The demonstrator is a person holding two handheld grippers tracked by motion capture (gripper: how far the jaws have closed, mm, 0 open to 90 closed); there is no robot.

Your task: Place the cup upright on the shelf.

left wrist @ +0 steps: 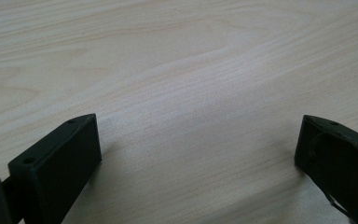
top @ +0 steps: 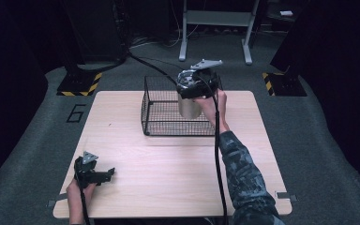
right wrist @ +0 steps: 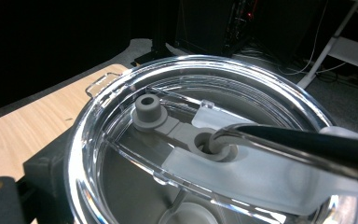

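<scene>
A steel tumbler [top: 189, 108] with a clear lid [right wrist: 121, 93] is gripped near its top by my right gripper [top: 194, 86], which is shut on it. The cup hangs upright inside the black wire basket [top: 146, 112] at the table's far middle, its top above the basket rim. I cannot tell whether it touches the basket floor. In the right gripper view the lid carries a grey plug [right wrist: 148, 109] and a dark straw [right wrist: 307, 144] in its hole. My left gripper [top: 107, 175] lies at the table's near left corner, open and empty [left wrist: 198, 149].
The pale wooden table [top: 168, 178] is bare around the left gripper and in front of the basket. Cables trail from both grippers. Beyond the table stand a metal frame's legs [top: 183, 47] and yellow-black striped floor plates [top: 80, 84].
</scene>
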